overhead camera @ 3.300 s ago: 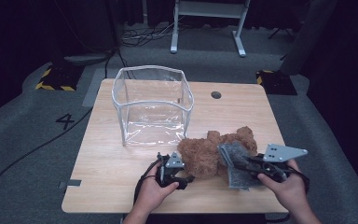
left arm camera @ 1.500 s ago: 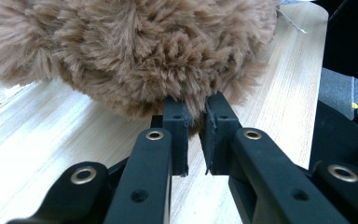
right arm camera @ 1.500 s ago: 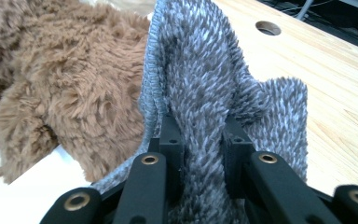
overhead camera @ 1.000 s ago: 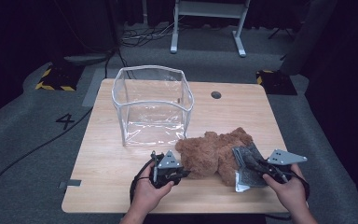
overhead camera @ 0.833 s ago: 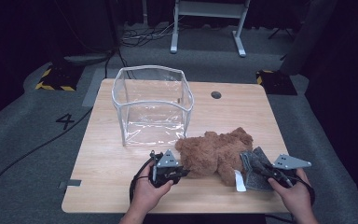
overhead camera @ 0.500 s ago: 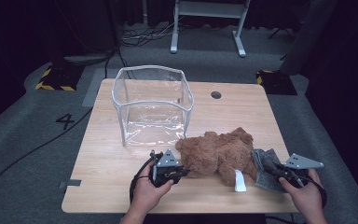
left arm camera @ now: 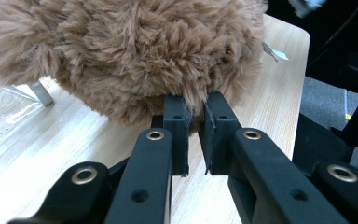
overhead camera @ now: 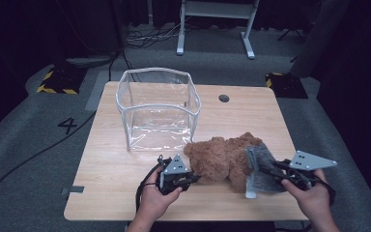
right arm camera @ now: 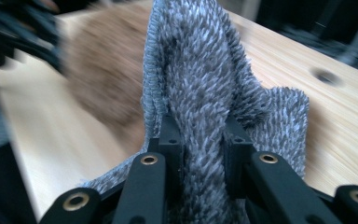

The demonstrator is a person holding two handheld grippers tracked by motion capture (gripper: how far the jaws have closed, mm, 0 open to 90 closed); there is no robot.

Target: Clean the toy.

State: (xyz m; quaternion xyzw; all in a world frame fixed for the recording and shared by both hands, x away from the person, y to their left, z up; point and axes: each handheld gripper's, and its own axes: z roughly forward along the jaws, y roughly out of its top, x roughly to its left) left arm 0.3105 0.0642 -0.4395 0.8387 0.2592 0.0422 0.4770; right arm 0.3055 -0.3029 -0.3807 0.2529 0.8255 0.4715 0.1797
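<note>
A brown furry plush toy [overhead camera: 220, 157] lies on the wooden table [overhead camera: 106, 169] near its front edge. My left gripper [overhead camera: 193, 178] is at the toy's left end, and in the left gripper view it [left arm camera: 196, 109] is shut on a tuft of the brown plush [left arm camera: 135, 51]. A grey knitted cloth [overhead camera: 260, 169] hangs off the toy's right side. My right gripper [overhead camera: 273, 170] holds it from the right. In the right gripper view the jaws [right arm camera: 200, 135] pinch a fold of the grey cloth [right arm camera: 200, 65], which stands up between them.
A clear plastic bin [overhead camera: 154, 71] stands open-topped behind the toy, left of centre. A round cable hole [overhead camera: 223, 98] sits in the table at the back right. A white tag [overhead camera: 249, 195] hangs from the cloth's lower edge. Dark floor with cables surrounds the table.
My right hand swung out to the right with the grey cloth, then came back left and up, lifting the fold. The left hand and the toy's left end stayed put.
</note>
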